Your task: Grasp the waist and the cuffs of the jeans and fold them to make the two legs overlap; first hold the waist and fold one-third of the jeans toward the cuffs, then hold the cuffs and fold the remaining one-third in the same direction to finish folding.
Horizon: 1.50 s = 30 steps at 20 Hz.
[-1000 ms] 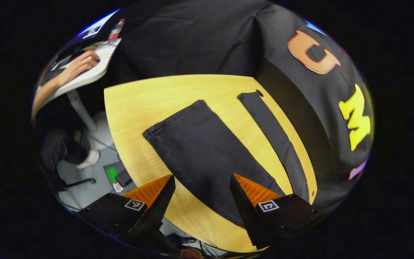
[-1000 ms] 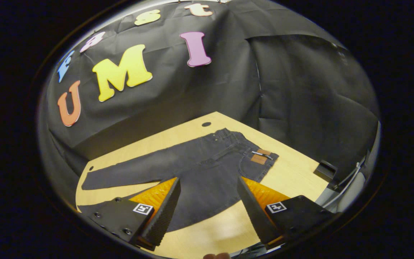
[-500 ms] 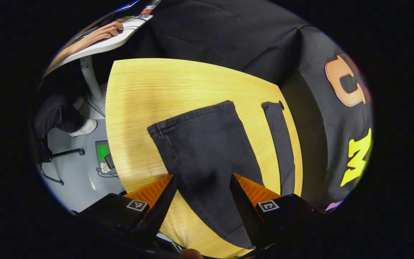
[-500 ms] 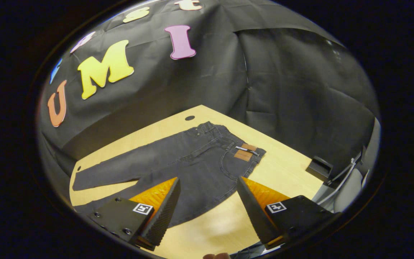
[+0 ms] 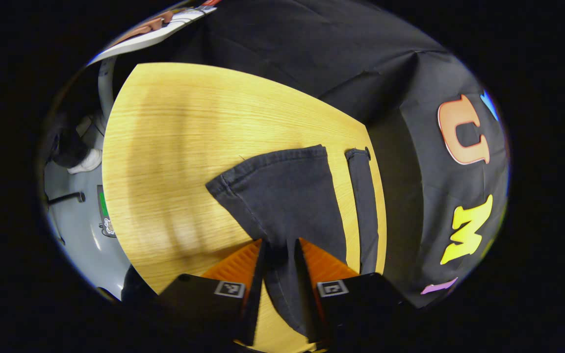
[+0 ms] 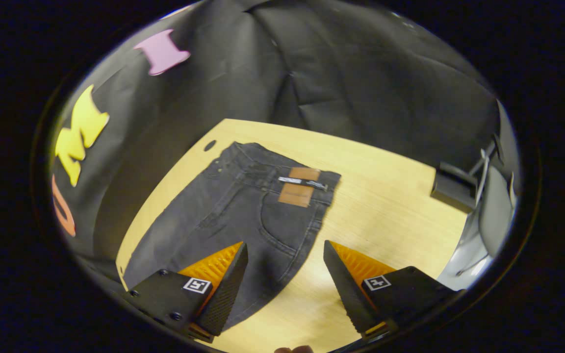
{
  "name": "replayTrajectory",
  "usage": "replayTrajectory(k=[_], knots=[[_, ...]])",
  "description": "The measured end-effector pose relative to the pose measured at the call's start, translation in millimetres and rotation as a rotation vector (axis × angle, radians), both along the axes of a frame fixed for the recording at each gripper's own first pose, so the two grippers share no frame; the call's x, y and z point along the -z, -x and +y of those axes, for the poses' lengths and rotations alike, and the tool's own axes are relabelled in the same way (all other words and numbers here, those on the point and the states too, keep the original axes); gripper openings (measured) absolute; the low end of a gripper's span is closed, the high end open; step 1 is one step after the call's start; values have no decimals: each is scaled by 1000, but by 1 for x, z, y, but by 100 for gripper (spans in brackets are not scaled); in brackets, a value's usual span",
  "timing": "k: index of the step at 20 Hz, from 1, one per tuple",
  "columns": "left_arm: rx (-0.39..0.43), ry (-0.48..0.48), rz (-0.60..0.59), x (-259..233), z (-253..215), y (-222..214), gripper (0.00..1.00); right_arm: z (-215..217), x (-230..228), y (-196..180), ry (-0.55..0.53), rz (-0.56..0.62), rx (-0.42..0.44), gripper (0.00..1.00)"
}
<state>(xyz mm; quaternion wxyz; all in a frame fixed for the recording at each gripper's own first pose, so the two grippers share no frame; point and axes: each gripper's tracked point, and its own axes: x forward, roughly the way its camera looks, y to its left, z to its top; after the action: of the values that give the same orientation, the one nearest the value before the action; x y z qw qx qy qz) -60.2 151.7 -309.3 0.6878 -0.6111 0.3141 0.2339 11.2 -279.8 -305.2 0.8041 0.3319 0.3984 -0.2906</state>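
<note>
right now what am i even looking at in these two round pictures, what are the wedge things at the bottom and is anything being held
Each round picture comes from a camera riding on a hand-held two-finger gripper; a person holds one in each hand. The wedges are that gripper's own fingers. The left gripper looks along the near leg of a pair of dark grey denim jeans spread on a light wooden table, and its fingers have closed on that leg's fabric. The right gripper hangs open above the waist end, with its brown leather patch, holding nothing.

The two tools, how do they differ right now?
The left tool has its fingers nearly together, pinching the near jeans leg; the right tool is spread open, holding nothing. The left is at the cuff end, the right nearer the waist. Both are over the wooden table.
</note>
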Motion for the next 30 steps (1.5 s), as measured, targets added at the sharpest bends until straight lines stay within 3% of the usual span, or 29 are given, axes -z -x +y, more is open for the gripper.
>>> replayTrajectory(k=[1,3,5,6,8,9,10,11,12,16,18,27,30], knots=[[-16,27,-13,0,-1,0,18,1,4,-2,-53,5,36,97],[-32,60,-41,0,0,-2,8,-4,4,-10,-66,-12,66,96],[-29,77,-52,1,1,-3,6,-7,4,-19,-85,-23,61,94],[-32,93,-56,1,1,-4,5,-7,4,-24,-97,-27,65,89],[-46,127,-62,0,0,-5,4,-11,7,-26,-120,-33,74,94],[-51,135,-65,-1,0,-5,4,-14,7,-21,-130,-35,75,89],[-51,140,-66,0,0,-6,4,-17,5,-17,-139,-40,80,77],[-49,140,-66,-1,-1,-7,4,-21,4,-14,-151,-52,82,80],[-46,141,-63,-1,-2,-8,4,-24,4,-11,-170,-63,91,59],[-38,146,-50,-1,-2,-10,4,-42,-6,8,-229,-89,126,14],[-44,155,-44,-1,-3,-10,4,-36,8,1,-206,-71,93,1],[-117,210,-94,-39,16,-5,3,-27,-30,4,-336,-167,127,0],[-145,221,-115,-56,27,1,3,-20,-47,-1,-357,-191,92,0]])
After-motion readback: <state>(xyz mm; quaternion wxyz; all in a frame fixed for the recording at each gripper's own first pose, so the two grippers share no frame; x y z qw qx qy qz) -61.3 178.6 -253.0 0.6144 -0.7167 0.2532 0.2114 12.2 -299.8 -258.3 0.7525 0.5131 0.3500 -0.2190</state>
